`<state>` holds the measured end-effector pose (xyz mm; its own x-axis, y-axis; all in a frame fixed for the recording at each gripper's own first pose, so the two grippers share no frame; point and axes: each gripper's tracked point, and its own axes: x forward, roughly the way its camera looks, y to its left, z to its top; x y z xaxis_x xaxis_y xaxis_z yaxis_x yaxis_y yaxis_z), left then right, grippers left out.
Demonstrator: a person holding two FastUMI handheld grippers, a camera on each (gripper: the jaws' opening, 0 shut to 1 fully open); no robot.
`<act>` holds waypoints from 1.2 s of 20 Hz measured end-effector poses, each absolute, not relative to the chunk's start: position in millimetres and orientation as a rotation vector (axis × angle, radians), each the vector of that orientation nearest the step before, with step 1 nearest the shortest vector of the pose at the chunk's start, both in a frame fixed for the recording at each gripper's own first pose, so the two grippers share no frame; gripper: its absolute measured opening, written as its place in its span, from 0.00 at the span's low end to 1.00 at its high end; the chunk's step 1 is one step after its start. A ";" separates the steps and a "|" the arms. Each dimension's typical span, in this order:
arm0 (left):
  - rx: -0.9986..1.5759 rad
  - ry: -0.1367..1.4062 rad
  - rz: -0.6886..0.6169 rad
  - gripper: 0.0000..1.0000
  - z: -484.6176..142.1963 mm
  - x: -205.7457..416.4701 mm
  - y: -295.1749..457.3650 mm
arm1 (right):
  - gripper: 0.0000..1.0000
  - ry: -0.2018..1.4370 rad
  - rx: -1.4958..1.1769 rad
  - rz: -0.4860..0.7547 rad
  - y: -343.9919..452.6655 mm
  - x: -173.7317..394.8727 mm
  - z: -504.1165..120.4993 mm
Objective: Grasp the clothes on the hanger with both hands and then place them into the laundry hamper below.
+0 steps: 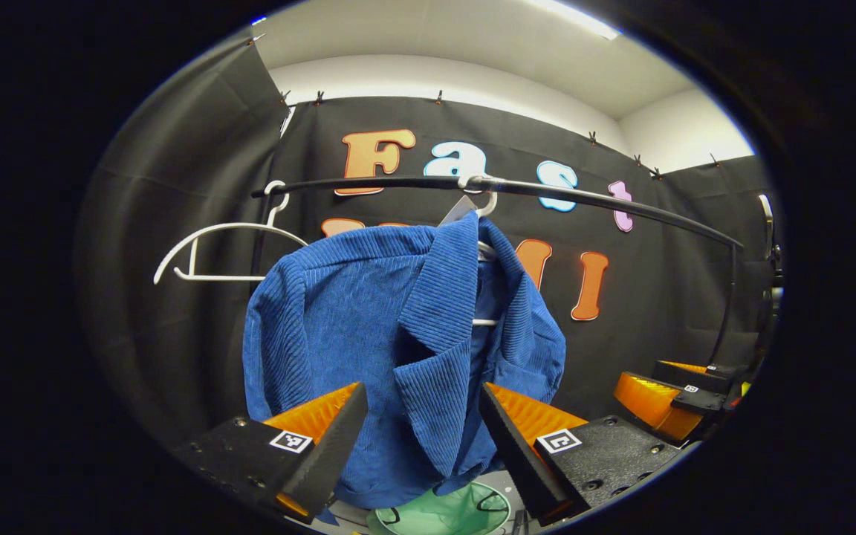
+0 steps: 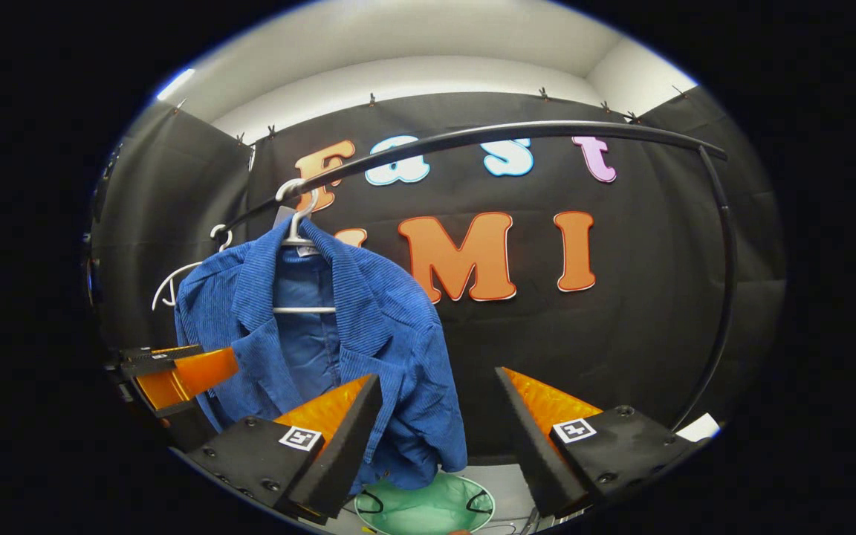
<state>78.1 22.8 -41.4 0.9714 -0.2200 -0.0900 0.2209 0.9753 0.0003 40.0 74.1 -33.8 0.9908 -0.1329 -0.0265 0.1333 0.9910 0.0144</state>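
We see a spare empty hanger (image 1: 209, 253) left of the jacket on the black rail (image 1: 584, 195). Blue corduroy jacket (image 1: 368, 334) hangs on its white hanger (image 2: 300, 245), lapels open, straight above the green hamper (image 2: 424, 507). Left gripper (image 1: 422, 427) fingers spread wide, jacket between but ungripped. Right gripper (image 2: 439, 420) fingers also apart, beside the jacket's sleeve edge.
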 end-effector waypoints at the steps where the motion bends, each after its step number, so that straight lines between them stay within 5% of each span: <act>1: 0.007 0.098 -0.225 0.92 -45.4 82.3 21.3 | 0.98 0.030 0.020 -0.125 78.2 42.9 -36.6; 24: 0.032 0.141 -0.177 0.92 -93.3 168.7 21.5 | 0.98 0.163 0.116 -0.032 96.1 177.0 -111.6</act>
<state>168.7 21.5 -93.3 0.9744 -0.1735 -0.1429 0.1781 0.9838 0.0193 177.0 96.1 -111.6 0.9863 -0.0226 -0.1635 0.0414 0.9927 0.1129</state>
